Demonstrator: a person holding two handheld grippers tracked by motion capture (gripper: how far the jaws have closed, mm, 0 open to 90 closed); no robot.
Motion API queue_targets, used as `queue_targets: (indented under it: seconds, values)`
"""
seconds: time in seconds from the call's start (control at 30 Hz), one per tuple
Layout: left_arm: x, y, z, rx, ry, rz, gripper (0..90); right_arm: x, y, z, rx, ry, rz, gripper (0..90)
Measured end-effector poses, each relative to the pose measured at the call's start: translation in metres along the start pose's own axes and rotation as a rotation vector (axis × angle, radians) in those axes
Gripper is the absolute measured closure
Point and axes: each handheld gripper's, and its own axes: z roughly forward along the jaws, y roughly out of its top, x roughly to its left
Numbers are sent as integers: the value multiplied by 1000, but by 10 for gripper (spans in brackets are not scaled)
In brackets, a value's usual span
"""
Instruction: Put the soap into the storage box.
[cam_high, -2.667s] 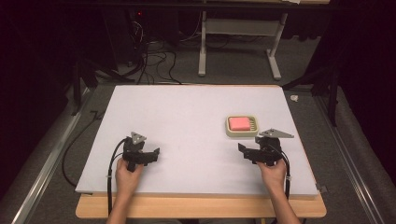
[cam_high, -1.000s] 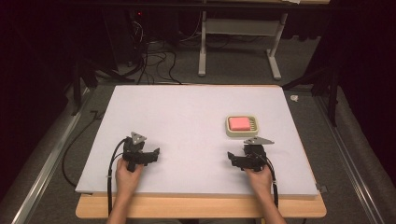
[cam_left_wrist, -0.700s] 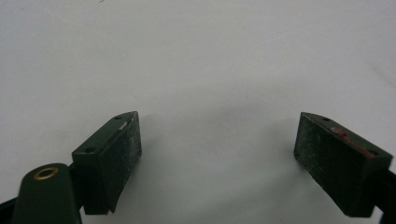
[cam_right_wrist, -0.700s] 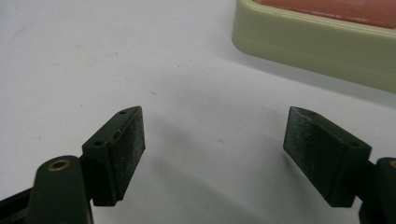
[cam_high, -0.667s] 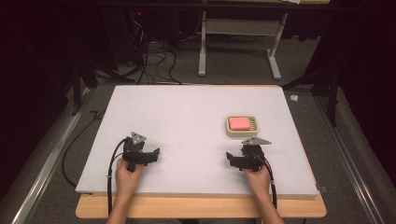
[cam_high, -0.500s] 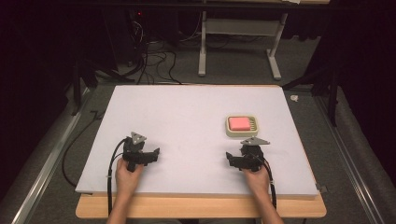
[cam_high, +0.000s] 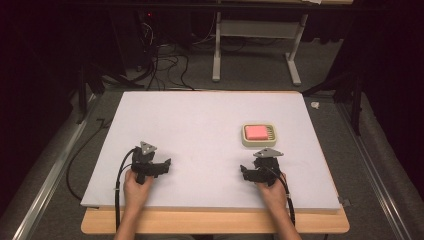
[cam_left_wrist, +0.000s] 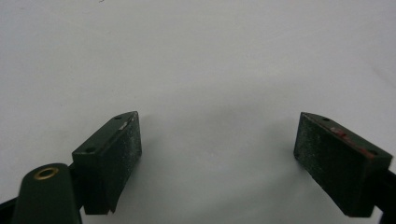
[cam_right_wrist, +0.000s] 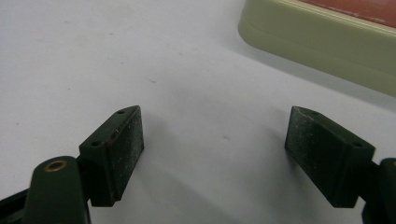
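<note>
A: How much room is there on the white board (cam_high: 200, 130)?

B: Plenty. The middle and the far half are bare, and so is the stretch between the two hands. Both hands sit close to the near edge, where a strip of the wooden table (cam_high: 215, 222) shows below the board. The board's right edge runs near the right hand; the left gripper (cam_high: 159, 168) is well in from the left edge.

A: And the thing nearest the tongs?

B: A beige tray with a pink block in it (cam_high: 259, 134), on the right half of the board, just beyond the right gripper (cam_high: 246, 174) and apart from it. In the right gripper view the tray's beige wall (cam_right_wrist: 322, 39) crosses the top right corner, ahead of the jaws and off to their right — nothing lies between the pads, just white board.

A: State of the jaws?

B: The right pair is spread wide with nothing in it, and it has just been opening a little further. The left pair is released too — in the left gripper view the pads (cam_left_wrist: 336, 156) stand wide apart over bare white surface.

A: Which way do they point?

B: In the high view the left gripper's jaws point to the right, the right gripper's to the left, both low over the board
</note>
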Motion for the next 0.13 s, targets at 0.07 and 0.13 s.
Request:
queue_targets:
  seconds: [0.07, 0.13]
  values:
    - [0, 0, 0, 3, -2, 0, 156, 0, 0, 0, 0, 0, 1, 203]
    - [0, 0, 0, 3, -2, 1, 156, 0, 0, 0, 0, -2, -1, 203]
